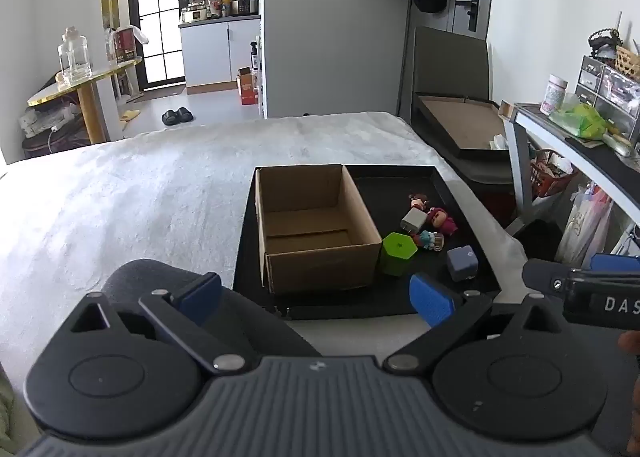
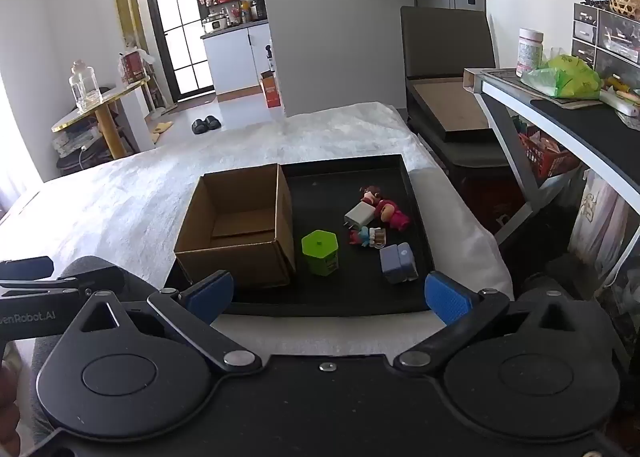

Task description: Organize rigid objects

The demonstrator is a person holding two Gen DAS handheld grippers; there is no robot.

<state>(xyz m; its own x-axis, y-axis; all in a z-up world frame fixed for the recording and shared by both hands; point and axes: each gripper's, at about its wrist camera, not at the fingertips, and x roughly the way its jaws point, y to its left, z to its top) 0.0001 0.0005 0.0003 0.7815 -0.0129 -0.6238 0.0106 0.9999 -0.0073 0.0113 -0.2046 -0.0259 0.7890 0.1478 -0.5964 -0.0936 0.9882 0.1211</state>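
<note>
White bedspread (image 2: 160, 185) bears black tray (image 2: 404, 173) (cardboard box (image 2: 240, 225) inside).

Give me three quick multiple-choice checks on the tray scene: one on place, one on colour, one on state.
1. Where does the cardboard box stand on the black tray?
A. On the tray's left side
B. On its right side
C. Off the tray

2. What colour is the hexagonal container beside the box?
A. Red
B. Green
C. White

3. What is in the box?
A. All the toys
B. Only the charger
C. Nothing

Answers:
1. A, the box fills the left part while the loose items lie to its right.
2. B, its lid and sides are bright green.
3. C, only bare cardboard shows inside.
</note>
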